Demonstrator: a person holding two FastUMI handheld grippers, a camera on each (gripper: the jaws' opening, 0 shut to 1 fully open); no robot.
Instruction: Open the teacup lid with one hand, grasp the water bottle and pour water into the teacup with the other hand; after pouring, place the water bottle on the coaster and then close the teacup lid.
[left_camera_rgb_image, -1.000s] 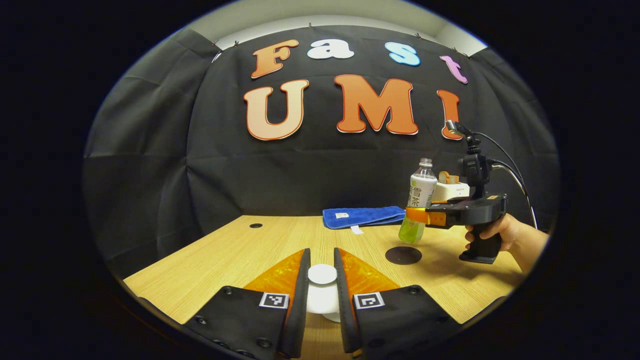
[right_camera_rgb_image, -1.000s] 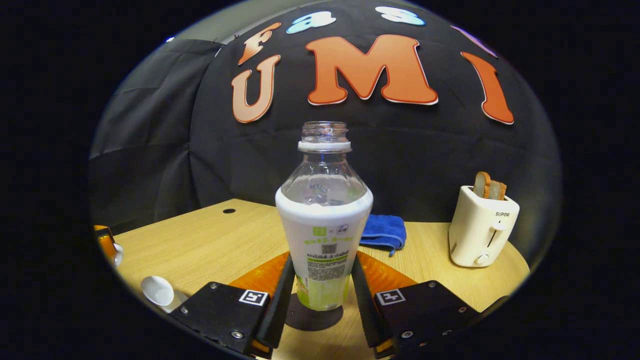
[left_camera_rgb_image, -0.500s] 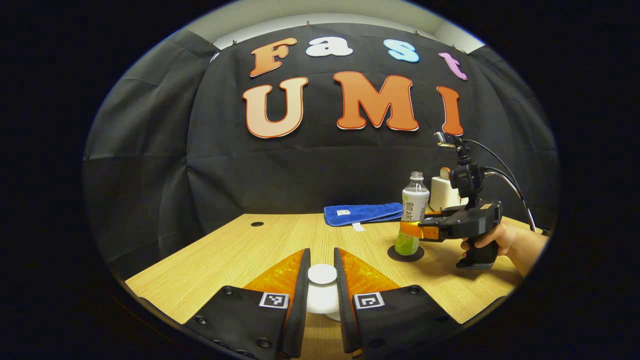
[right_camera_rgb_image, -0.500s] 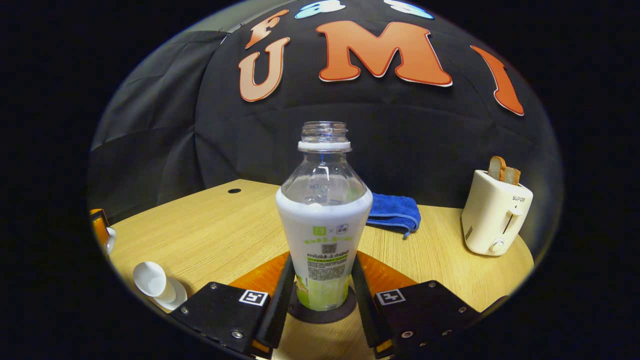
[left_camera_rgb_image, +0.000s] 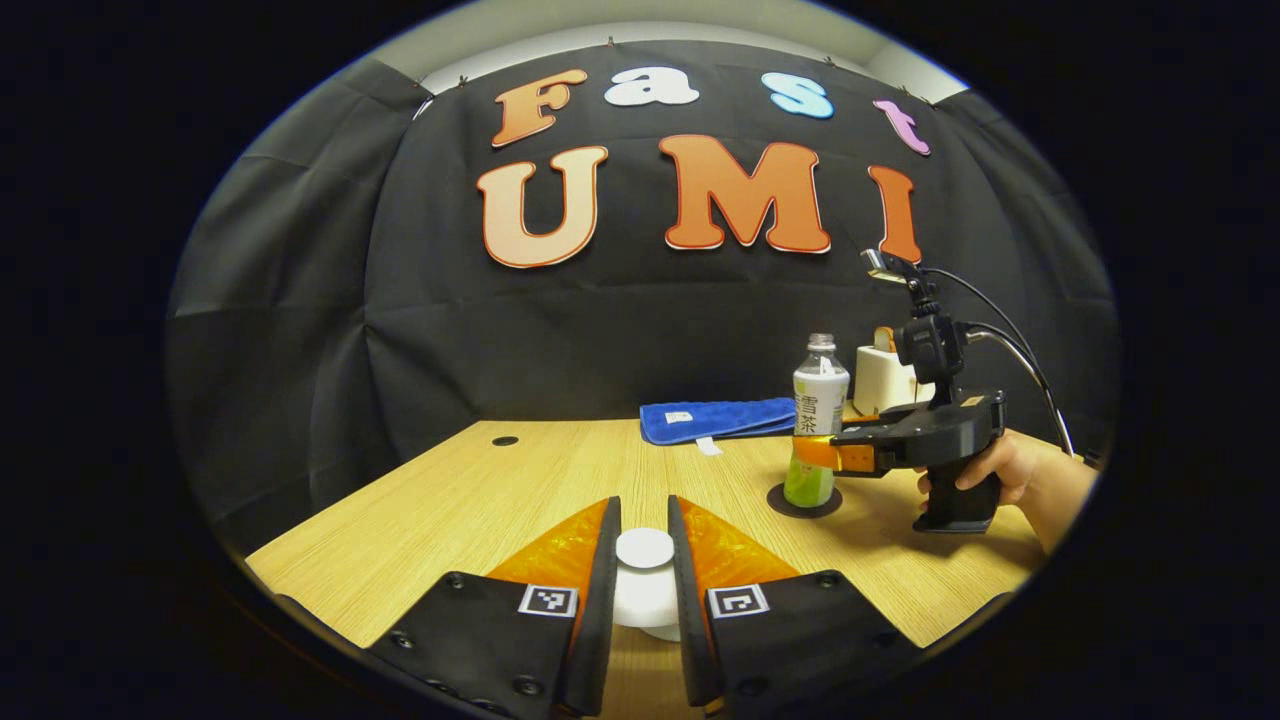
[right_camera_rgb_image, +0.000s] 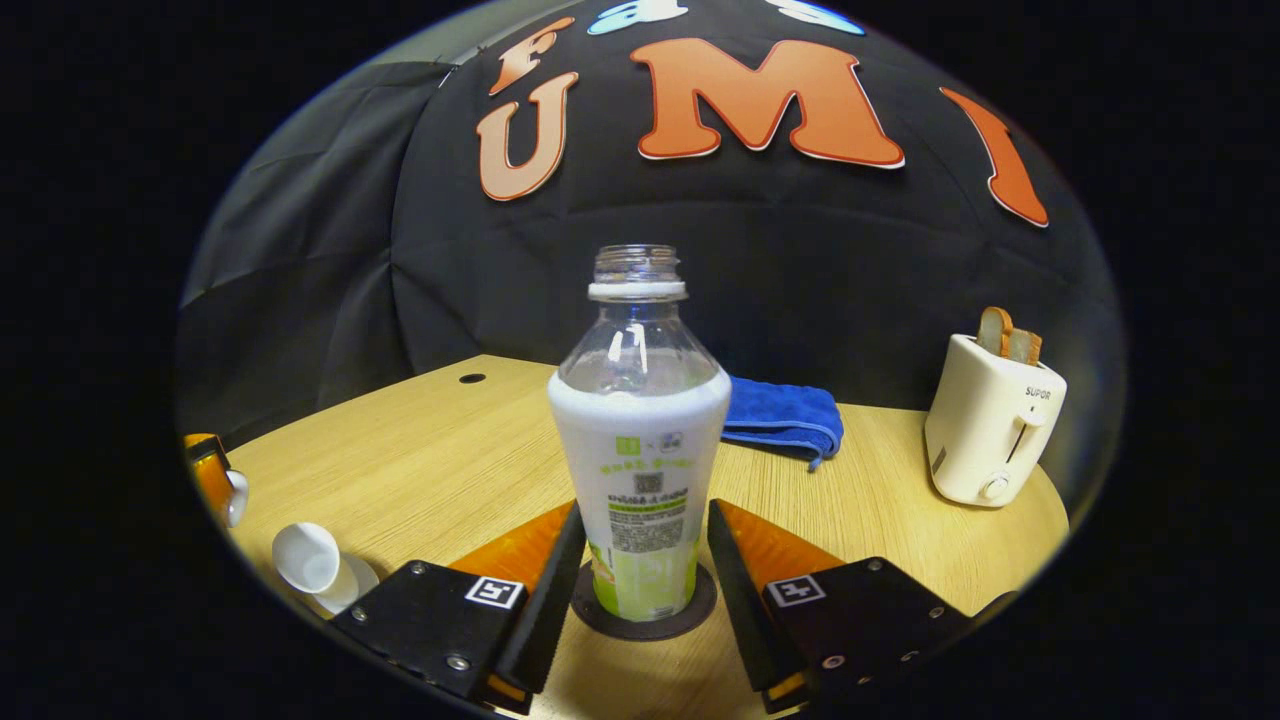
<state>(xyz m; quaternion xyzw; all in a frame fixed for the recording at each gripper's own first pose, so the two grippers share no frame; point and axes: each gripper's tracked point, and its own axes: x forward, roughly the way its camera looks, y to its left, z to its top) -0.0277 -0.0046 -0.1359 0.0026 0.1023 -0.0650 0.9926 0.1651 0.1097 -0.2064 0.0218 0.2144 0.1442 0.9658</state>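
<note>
A clear plastic water bottle (right_camera_rgb_image: 640, 440), uncapped and wrapped in a glossy white label, stands upright on a round dark coaster (right_camera_rgb_image: 644, 612) between the parted fingers of the right gripper (right_camera_rgb_image: 640, 590), which flank it with a gap on each side. The left gripper (left_camera_rgb_image: 645, 590) pinches a smooth white teacup lid (left_camera_rgb_image: 645, 548) between both fingers above the wood-grain table (left_camera_rgb_image: 480, 500). The open white teacup (right_camera_rgb_image: 310, 560) sits far to the right gripper's left.

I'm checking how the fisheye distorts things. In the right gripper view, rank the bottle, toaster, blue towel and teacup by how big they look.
1. Bottle, closest to the camera, so it looks biggest.
2. Toaster.
3. Blue towel.
4. Teacup, at the picture's edge and partly cut off, so its rank is unsure.
</note>
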